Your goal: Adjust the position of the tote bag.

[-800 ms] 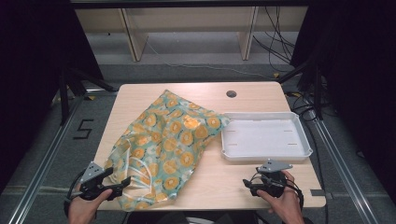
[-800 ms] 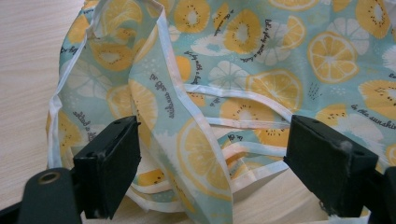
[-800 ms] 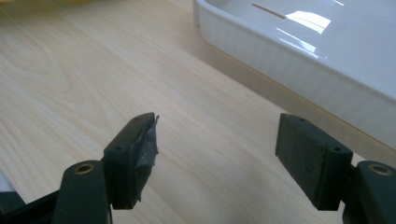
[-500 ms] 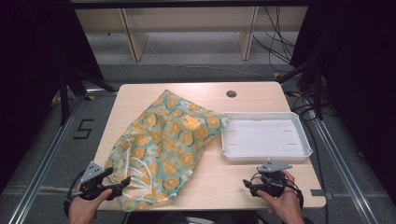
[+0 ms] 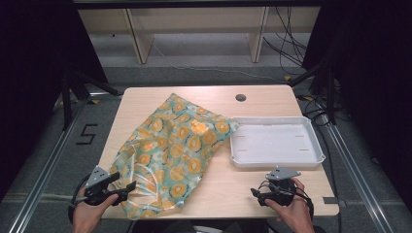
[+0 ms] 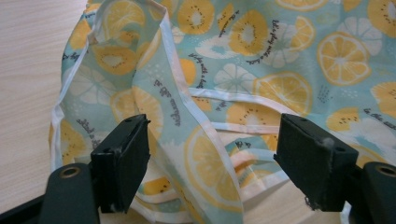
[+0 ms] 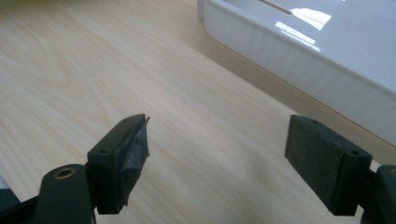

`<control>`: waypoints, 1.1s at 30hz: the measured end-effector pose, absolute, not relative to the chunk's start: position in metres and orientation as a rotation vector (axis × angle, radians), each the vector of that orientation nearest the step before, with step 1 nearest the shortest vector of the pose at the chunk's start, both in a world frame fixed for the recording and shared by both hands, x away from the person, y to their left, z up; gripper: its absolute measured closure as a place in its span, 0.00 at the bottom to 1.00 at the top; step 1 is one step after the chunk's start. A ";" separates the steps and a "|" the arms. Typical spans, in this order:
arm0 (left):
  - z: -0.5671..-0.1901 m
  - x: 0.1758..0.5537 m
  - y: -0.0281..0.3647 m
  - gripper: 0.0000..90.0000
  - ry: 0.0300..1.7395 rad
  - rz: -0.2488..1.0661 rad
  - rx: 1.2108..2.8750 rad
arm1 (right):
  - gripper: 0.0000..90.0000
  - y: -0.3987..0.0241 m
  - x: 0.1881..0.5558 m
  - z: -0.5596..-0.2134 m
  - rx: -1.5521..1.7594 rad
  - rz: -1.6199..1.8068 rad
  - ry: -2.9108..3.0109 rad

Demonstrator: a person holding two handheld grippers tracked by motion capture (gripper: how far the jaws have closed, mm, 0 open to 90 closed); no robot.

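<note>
Table (image 5: pixel 221 189), both hands low, near edge.

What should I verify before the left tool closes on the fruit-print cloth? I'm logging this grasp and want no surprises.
1. Left tool open: ok, jaws stand wide apart.
2. Fruit-print cloth between its jaws: ok, a white-edged fold rises in the gap.
3. Jaws touching the cloth: cannot tell.
4. Right tool open and holding nothing: ok, bare table shows between its jaws.
5. White tray free: ok, nothing lies in it.
6. Cloth apart from the tray: not ok, its corner reaches the tray's left end.
</note>
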State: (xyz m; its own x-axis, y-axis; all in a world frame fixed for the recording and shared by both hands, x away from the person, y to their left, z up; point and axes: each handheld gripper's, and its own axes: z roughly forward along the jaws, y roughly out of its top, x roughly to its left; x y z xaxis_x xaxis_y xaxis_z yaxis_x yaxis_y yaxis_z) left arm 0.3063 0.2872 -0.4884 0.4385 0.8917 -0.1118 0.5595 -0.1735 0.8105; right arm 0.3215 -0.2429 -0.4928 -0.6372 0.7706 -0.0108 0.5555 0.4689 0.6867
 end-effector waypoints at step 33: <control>-0.488 0.366 0.291 0.97 1.148 0.526 2.022 | 0.25 -0.231 0.322 -0.496 1.094 0.922 2.450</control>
